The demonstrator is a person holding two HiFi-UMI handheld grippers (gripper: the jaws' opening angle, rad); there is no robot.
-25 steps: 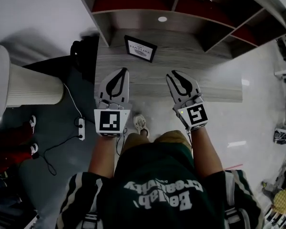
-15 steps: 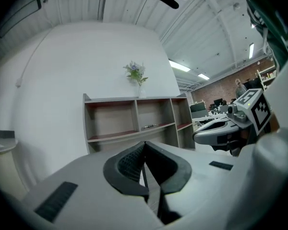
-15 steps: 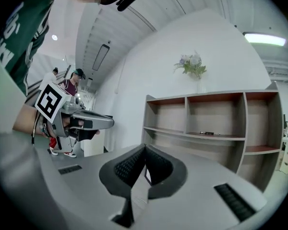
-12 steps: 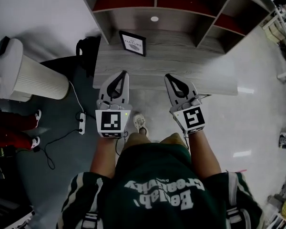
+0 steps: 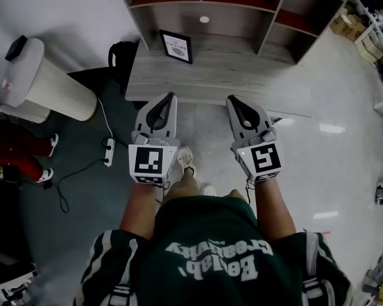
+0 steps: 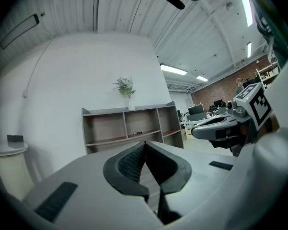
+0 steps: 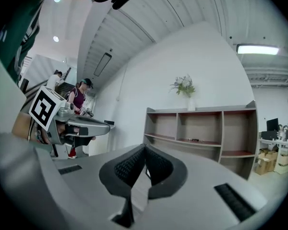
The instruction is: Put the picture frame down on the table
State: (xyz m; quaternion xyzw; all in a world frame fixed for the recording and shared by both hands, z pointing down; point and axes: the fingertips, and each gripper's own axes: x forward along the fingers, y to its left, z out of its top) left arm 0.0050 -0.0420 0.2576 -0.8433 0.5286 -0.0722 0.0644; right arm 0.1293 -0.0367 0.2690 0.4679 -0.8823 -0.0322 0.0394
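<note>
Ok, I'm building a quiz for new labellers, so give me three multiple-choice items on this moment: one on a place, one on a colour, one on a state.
1. Where is the black-framed picture frame?
A. On the grey wooden table, toward its far left end
B. On the floor
C. Held up in a bare hand

2. What colour is the ribbed cylindrical appliance left of the table?
A. Red
B. White
C. Blue

3. How do the jaws of the left gripper and right gripper stand?
A. Both wide apart
B. One clamped on the frame
C. Both together, nothing between

Answers: 1 A, the head view shows the frame on the tabletop, ahead of both grippers. 2 B, its ribbed side and top are white. 3 C, each gripper view shows its dark pads meeting with nothing between them.
</note>
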